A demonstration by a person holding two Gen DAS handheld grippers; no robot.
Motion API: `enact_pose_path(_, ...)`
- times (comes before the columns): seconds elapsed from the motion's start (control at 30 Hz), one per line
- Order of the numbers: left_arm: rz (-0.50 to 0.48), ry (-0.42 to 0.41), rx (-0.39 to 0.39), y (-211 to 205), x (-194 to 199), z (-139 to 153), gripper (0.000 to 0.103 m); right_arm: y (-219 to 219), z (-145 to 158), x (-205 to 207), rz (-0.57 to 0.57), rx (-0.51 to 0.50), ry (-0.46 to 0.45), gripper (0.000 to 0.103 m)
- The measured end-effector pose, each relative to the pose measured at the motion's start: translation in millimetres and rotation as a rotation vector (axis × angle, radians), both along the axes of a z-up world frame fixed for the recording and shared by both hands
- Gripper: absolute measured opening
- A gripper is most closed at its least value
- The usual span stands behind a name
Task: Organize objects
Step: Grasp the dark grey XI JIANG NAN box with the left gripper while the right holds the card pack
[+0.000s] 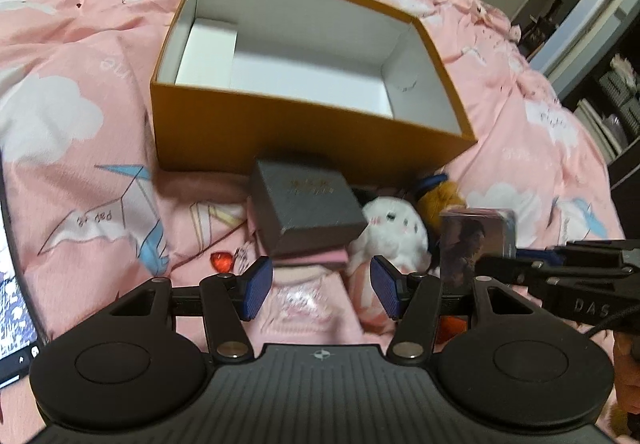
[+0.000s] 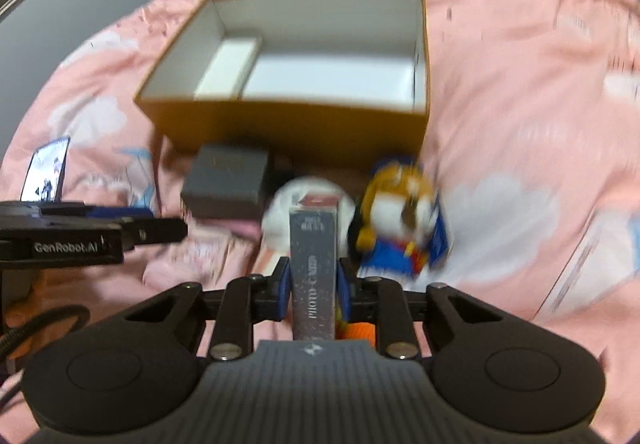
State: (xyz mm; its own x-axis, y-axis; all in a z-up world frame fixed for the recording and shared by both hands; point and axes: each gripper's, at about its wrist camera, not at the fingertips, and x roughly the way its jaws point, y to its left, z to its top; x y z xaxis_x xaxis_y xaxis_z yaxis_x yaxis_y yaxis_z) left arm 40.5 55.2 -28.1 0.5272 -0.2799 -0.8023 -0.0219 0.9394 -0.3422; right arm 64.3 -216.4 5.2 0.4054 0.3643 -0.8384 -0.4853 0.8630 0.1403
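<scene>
Grey card box (image 2: 314, 268) seemingly clamped.

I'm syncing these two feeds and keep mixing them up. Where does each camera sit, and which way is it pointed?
Left wrist: sits on the left tool, facing forward over the pink bedspread toward the orange box; its own open blue pads show, and the right tool enters from the right edge.
Right wrist: sits on the right tool, facing the same orange box; its pads grip a photo card box, and the left tool's body enters at left.
Shared: orange box, grey box, white plush, photo card box.
</scene>
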Motion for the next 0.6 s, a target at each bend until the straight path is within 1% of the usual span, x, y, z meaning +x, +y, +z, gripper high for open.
enact_pose_path(0.03,0.009,-0.007,-0.014,2,3,2,0.068,2,2,5,0.002,0.011,-0.008,0.024)
enact_pose_path(0.17,0.057,-0.017,-0.071,10,17,6,0.074,4,8,31,-0.008,0.096,0.017,0.024)
enact_pose_path(0.33,0.134,0.029,-0.155,23,39,-4,0.079,20,15,51,0.013,0.131,-0.007,0.024)
enact_pose_path(0.47,0.174,0.056,-0.180,28,53,-14,0.082,29,-3,69,-0.004,0.121,0.039,0.024)
enact_pose_path(0.6,0.195,0.109,-0.210,33,66,-29,0.082,24,-20,80,-0.030,0.126,0.085,0.024)
